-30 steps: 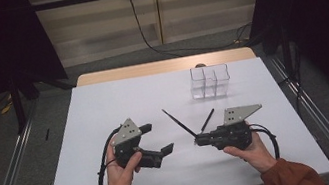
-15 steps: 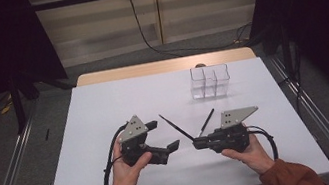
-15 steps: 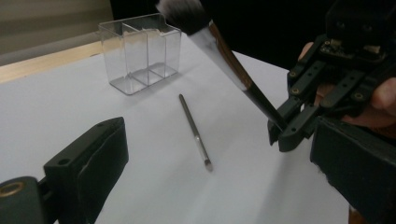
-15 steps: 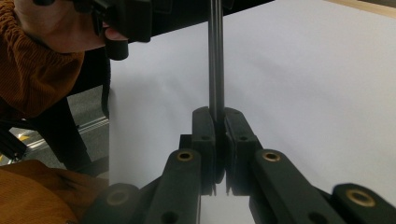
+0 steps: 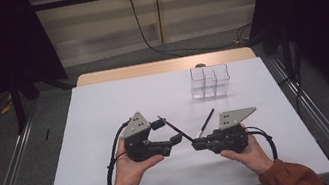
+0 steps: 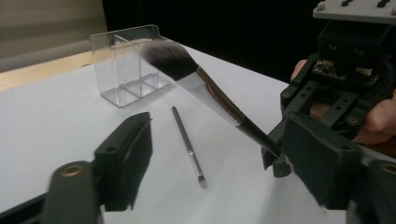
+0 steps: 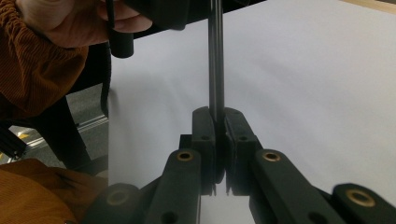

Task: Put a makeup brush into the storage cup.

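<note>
High view: a person sits at a white counter [image 5: 108, 132] holding one pair of tongs in each hand. The right tongs [image 5: 196, 144] pinch the handle end of a long makeup brush [image 5: 175, 130], which slants up and away toward the left tongs [image 5: 172, 134]. A second, thinner brush [image 5: 206, 123] lies flat on the counter just beyond the right tongs. A clear organiser [image 5: 210, 82] with compartments stands farther back on the right, well apart from both hands. Left gripper view: the left tongs [image 6: 224, 163] have just been closing, but the jaws remain apart; the makeup brush [image 6: 205, 88] passes over the gap and close by the right-hand jaw, and I cannot tell whether it touches that jaw. Its fluffy head sits in front of the clear organiser [image 6: 126, 65] in this line of sight; the thin brush [image 6: 187, 144] lies on the counter below. Right gripper view: the right tongs [image 7: 217, 126] are clamped tight on the dark handle [image 7: 215, 60], which rises straight from between the pads. Judgement: the step in hand looks like a handover of the makeup brush from right to left. The next move calls for the left jaws to finish closing squarely on the handle before the right tongs let go; releasing early would drop the brush onto the counter.
</note>
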### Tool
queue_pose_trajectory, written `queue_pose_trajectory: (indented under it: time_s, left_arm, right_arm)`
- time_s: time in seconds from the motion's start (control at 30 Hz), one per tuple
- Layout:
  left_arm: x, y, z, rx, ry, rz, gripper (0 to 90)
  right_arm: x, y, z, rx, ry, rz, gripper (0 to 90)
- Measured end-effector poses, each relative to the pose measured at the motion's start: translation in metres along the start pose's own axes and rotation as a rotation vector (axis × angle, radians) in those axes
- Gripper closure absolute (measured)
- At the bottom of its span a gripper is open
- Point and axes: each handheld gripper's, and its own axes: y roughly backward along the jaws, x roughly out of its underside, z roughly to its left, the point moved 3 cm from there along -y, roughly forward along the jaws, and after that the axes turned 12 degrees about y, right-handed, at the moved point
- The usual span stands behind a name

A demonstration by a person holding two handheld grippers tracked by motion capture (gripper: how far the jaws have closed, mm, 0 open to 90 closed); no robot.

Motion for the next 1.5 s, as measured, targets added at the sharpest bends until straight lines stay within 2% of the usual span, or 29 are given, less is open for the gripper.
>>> queue_pose_trajectory:
  time_s: [0.07,0.1,0.13,0.17,0.2,0.27,0.4,0.53,0.7,0.83,1.13,1.27,1.5]
  left_arm:
    - [-0.001,0.001,0.001,0.007,0.006,-0.002,35.2]
    - [-0.002,0.001,0.002,0.002,0.017,-0.009,37.1]
    - [-0.003,0.002,0.002,0.013,0.037,-0.015,39.0]
    - [-0.003,0.002,0.003,0.019,0.038,-0.017,43.3]
    - [-0.003,0.002,0.003,0.011,0.046,-0.021,44.4]
    - [-0.003,0.002,0.004,0.025,0.07,-0.022,46.9]
    - [-0.003,0.003,0.004,0.029,0.086,-0.033,54.5]
    - [-0.003,0.003,0.005,0.031,0.119,-0.039,55.1]
    - [-0.004,0.003,0.004,0.042,0.136,-0.053,67.0]
    - [-0.005,0.002,0.004,0.052,0.155,-0.054,69.3]
    - [-0.007,0.002,0.0,0.088,0.16,-0.053,73.8]
    - [-0.007,0.003,-0.001,0.107,0.181,-0.058,76.1]
    - [-0.008,0.005,-0.007,0.146,0.175,-0.06,80.4]
  right_arm:
    - [0.001,0.0,0.0,0.001,-0.002,0.004,84.2]
    - [0.001,0.0,0.0,0.0,-0.003,0.005,84.2]
    - [0.001,-0.001,0.0,0.0,-0.002,0.006,84.2]
    - [0.002,-0.001,0.0,-0.001,0.0,0.007,84.2]
    - [0.002,-0.001,0.0,-0.002,-0.001,0.007,84.2]
    - [0.002,-0.002,0.001,-0.002,-0.001,0.008,84.2]
    - [0.002,-0.001,0.0,0.004,-0.005,0.008,84.2]
    - [0.003,-0.001,0.0,0.002,-0.003,0.013,84.2]
    - [0.003,-0.002,0.001,0.001,-0.002,0.015,84.2]
    - [0.003,-0.002,0.001,0.003,-0.003,0.013,84.2]
    - [0.003,-0.002,0.001,0.002,-0.001,0.008,84.1]
    - [0.003,-0.003,0.002,0.001,0.004,0.008,84.0]
    - [0.002,-0.004,0.003,0.002,0.009,0.005,83.1]
